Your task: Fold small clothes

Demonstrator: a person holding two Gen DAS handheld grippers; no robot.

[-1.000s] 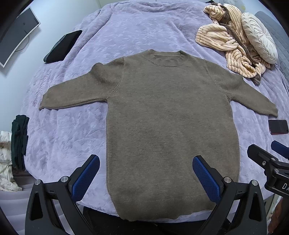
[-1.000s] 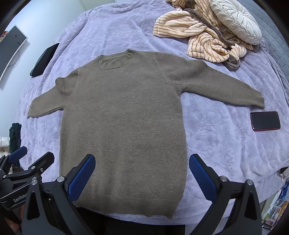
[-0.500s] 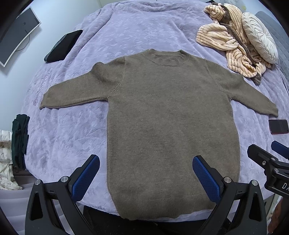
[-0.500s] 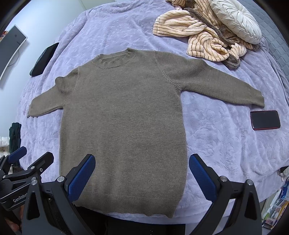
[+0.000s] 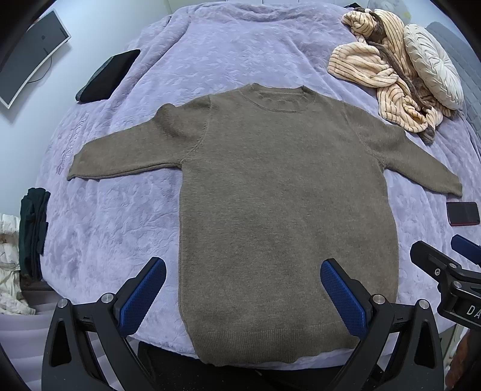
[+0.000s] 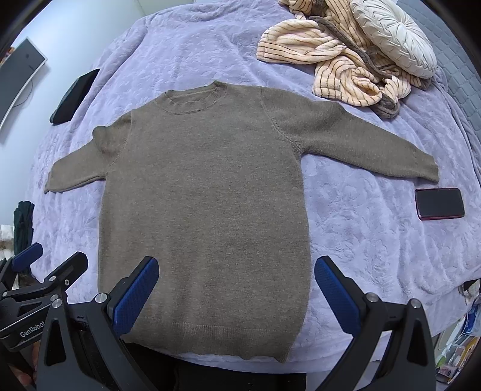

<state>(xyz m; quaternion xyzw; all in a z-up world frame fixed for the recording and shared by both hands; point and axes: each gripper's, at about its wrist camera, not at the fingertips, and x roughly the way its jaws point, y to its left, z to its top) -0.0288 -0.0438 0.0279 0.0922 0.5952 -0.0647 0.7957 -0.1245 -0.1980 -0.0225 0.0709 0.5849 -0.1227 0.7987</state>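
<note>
A bed (image 5: 240, 54) covered by a lavender embossed blanket fills most of the view, with a round cream pleated cushion (image 6: 393, 42) at its far right corner. Beyond its left edge stands a pale wall (image 5: 99, 21) bearing a curved dark monitor (image 5: 30, 57). Lighting is soft and even.
</note>
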